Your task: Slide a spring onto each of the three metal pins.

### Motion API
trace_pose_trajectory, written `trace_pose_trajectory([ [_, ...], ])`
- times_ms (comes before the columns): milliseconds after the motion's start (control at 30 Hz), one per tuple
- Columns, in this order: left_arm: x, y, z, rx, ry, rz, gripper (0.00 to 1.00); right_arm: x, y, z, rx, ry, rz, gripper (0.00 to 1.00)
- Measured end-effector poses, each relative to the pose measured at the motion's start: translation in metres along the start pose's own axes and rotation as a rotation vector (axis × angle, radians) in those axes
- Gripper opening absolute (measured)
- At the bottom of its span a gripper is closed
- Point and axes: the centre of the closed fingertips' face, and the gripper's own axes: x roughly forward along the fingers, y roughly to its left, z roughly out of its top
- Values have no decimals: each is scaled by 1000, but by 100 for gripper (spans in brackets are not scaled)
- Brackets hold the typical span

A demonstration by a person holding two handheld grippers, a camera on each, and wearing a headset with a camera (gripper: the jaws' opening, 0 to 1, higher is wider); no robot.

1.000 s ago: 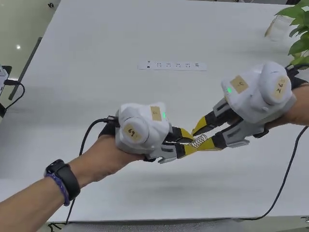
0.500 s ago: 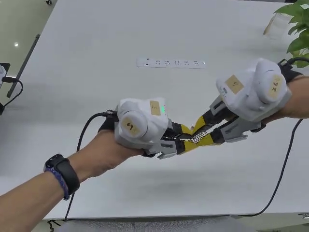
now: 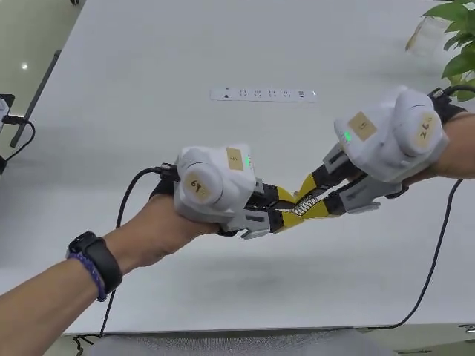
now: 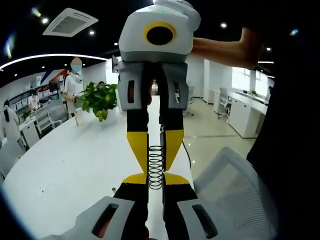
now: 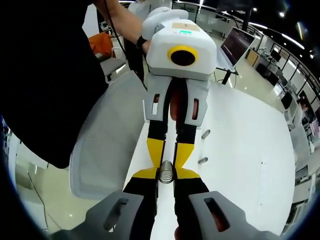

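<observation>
The right gripper (image 5: 167, 174) pinches the small silver coil spring (image 4: 156, 165) in mid-air, nearside of the white power strip (image 3: 262, 95), while the left gripper (image 4: 156, 181), jaws nearly together, meets its other end, likely aligning it for threading.

White left gripper (image 3: 291, 210), black watch (image 3: 104, 263)

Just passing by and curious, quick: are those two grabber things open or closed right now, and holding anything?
Left gripper: closed on one end of the spring.
Right gripper: closed on the spring's other end.
</observation>
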Motion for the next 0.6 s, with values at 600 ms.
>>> trace_pose_trajectory([
  [600,7,-4,-22,-28,51,10,17,7,1,-21,63,55,-9,8],
])
